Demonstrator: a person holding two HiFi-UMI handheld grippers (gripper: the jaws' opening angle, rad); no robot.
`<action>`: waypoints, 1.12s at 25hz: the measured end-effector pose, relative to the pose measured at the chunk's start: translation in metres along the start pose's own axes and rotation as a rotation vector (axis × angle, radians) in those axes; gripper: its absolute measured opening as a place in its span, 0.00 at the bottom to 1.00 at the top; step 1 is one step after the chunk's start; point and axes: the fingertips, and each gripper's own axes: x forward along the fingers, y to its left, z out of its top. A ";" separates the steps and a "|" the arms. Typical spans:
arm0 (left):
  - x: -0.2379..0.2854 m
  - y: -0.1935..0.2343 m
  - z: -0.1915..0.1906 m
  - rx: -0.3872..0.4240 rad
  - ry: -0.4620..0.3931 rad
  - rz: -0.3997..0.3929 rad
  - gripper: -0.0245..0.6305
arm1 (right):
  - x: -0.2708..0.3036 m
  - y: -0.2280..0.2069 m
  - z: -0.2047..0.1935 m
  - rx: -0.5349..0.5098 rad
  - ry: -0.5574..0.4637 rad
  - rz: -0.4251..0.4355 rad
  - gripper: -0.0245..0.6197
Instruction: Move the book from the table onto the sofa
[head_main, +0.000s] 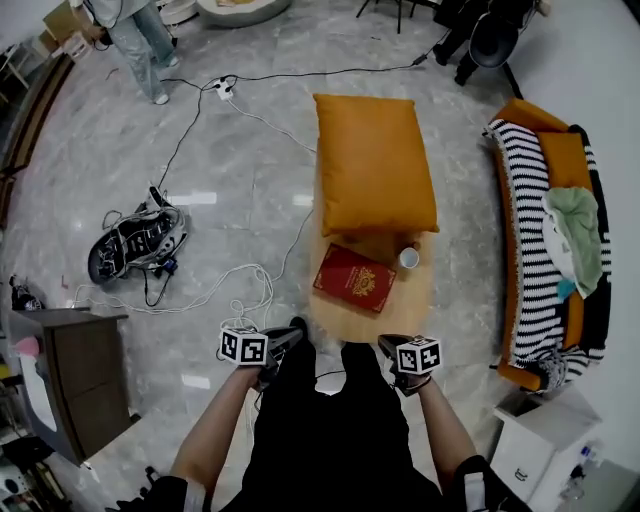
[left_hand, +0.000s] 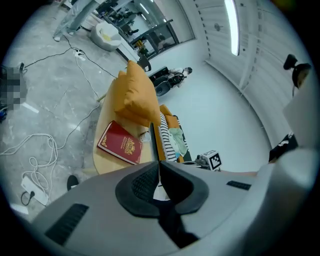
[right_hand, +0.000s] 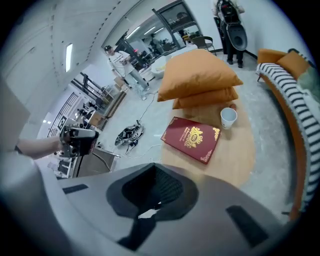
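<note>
A red book (head_main: 354, 277) with gold ornament lies flat on the near end of an oval wooden table (head_main: 415, 300). It also shows in the left gripper view as the book (left_hand: 120, 142) and in the right gripper view as the book (right_hand: 191, 139). The black-and-white striped sofa (head_main: 535, 250) with orange cushions stands to the table's right. My left gripper (head_main: 287, 338) and right gripper (head_main: 388, 346) hover over my lap, just short of the table's near edge. Both are shut with nothing between the jaws, as the left gripper (left_hand: 154, 137) and right gripper (right_hand: 152, 192) views show.
A big orange pillow (head_main: 372, 165) covers the table's far half, and a white cup (head_main: 409, 257) stands just right of the book. Cables and a dark bag (head_main: 135, 245) lie on the floor to the left. A dark cabinet (head_main: 70, 375) stands at near left. A green cloth (head_main: 578, 235) lies on the sofa.
</note>
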 end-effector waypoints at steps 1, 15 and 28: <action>-0.003 0.008 0.005 0.001 0.013 -0.003 0.07 | 0.003 -0.002 -0.003 0.021 -0.004 -0.012 0.05; 0.090 0.153 0.057 -0.116 -0.045 0.007 0.07 | 0.109 -0.140 0.023 0.228 -0.174 -0.113 0.05; 0.166 0.250 0.085 -0.080 -0.047 -0.031 0.48 | 0.162 -0.252 0.081 0.360 -0.356 -0.160 0.52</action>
